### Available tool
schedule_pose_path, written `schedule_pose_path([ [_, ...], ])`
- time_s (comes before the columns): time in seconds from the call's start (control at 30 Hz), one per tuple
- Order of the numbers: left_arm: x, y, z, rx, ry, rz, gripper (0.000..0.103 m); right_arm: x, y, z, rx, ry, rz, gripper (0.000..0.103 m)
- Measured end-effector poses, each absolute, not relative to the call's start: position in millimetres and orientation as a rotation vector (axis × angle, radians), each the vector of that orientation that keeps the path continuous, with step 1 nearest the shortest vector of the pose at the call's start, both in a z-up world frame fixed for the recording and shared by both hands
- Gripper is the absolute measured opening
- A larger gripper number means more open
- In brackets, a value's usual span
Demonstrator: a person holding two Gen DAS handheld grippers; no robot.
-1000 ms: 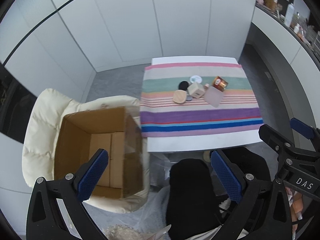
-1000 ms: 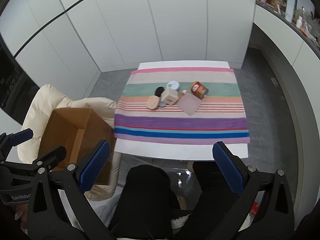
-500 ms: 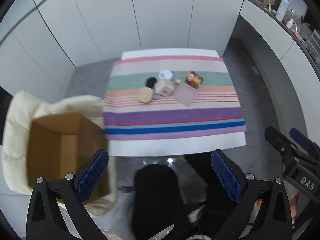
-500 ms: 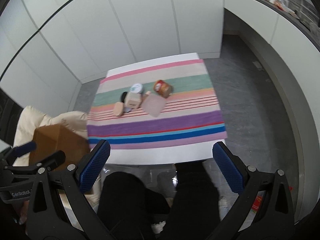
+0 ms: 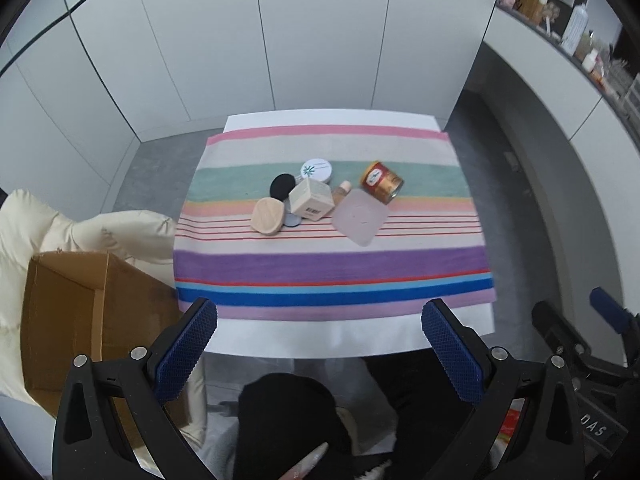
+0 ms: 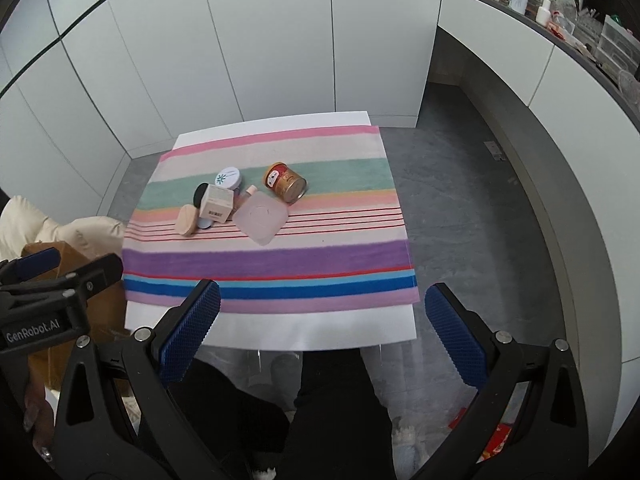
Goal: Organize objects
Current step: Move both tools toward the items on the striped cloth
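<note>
In the left wrist view, the left gripper (image 5: pixel 319 344) is hanging in the lower part of the frame with its two blue-padded fingers (image 5: pixel 187 352) spread wide apart and nothing between them. Above it, in the centre of the frame, a white table (image 5: pixel 320 342) is carrying a striped cloth (image 5: pixel 332 268) in pink, green, purple and blue. A small group of things is lying on the cloth: a round white jar with a green mark on its lid (image 5: pixel 317 170), a black round puff (image 5: pixel 282 186), a beige cardboard cube box (image 5: pixel 312 199), a round wooden-coloured compact (image 5: pixel 268 216), a frosted pink square lid (image 5: pixel 361 217) and a red and gold tin can (image 5: pixel 381 182) lying on its side. Most of them are touching each other. At the left edge an open brown cardboard box (image 5: pixel 64 320) is sitting on a cream padded chair (image 5: pixel 76 228). The right gripper (image 5: pixel 600 340) is showing at the lower right, but from here I cannot tell how its fingers stand.

In the right wrist view, the right gripper (image 6: pixel 322 334) is also holding its fingers wide apart, gripping nothing. The same group is lying at the left centre of the cloth (image 6: pixel 272 264): the can (image 6: pixel 285 182), the square lid (image 6: pixel 261 218), the cube box (image 6: pixel 216 204), the compact (image 6: pixel 187 220), the jar (image 6: pixel 228 177). Between the box and the lid something small and pinkish (image 6: pixel 244 196) is lying, perhaps a little bottle.
</note>
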State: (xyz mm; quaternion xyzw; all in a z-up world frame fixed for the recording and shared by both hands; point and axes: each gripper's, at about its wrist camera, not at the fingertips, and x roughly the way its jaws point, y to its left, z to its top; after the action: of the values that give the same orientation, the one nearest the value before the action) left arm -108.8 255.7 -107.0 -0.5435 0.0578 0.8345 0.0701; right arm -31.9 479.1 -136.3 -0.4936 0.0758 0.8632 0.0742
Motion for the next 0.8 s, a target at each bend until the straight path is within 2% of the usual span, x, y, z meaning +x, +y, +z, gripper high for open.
schedule_pose_path([
  [0.23, -141.1, 240.4, -147.8, -1.667, 0.12, 2.545, 0.103, -57.4, 483.6, -178.0, -1.452, 0.3, 2.62, 0.103],
  [0.47, -176.3, 225.8, -199.4, -1.695, 0.181, 2.602, 0.102, -93.9, 476.5, -223.7, -1.473, 0.135, 2.651, 0.103],
  [0.63, -202.6, 199.5, -239.2, -1.751, -0.014, 2.52, 0.102, -123.0, 484.0, -268.8, -1.613, 0.415, 2.617, 0.103],
  [0.7, -212.4, 189.7, -253.8, -1.768, -0.059, 2.512, 0.102, -132.4, 481.5, -285.5, -1.626, 0.446, 2.614, 0.103],
  [0.8, -226.5, 178.9, -273.3, -1.768, -0.094, 2.508, 0.102, -147.1, 468.1, -307.8, -1.639, 0.396, 2.664, 0.103],
])
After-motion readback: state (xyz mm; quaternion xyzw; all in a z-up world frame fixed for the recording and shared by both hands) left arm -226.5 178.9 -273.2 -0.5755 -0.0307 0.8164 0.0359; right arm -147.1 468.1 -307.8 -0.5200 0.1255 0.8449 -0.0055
